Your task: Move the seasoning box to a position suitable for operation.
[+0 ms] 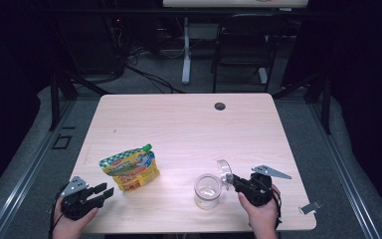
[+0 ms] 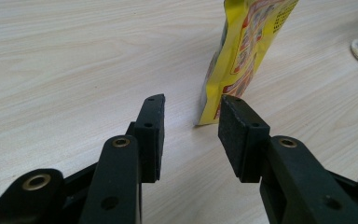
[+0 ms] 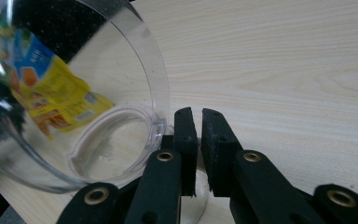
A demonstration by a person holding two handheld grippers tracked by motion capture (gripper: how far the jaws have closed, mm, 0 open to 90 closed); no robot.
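A: What was in the clear jar (image 1: pixel 208 190)?

B: Nothing that I could see; it stood upright at the near right of the worktop (image 1: pixel 189 124), mouth uncovered. The right claw (image 1: pixel 231 180) was pinched nearly shut on the edge of its clear lid (image 1: pixel 224 171), tilted just above the rim.

A: And the pouch?

B: The yellow spouted pouch (image 1: pixel 130 168) (green cap) stood left of the jar. The left claw (image 1: pixel 105 190) rested near it, half open, gripping nothing.

Bare table (image 1: pixel 189 119) beyond pouch (image 1: pixel 130 168) (jar (image 1: pixel 208 190) nearer)
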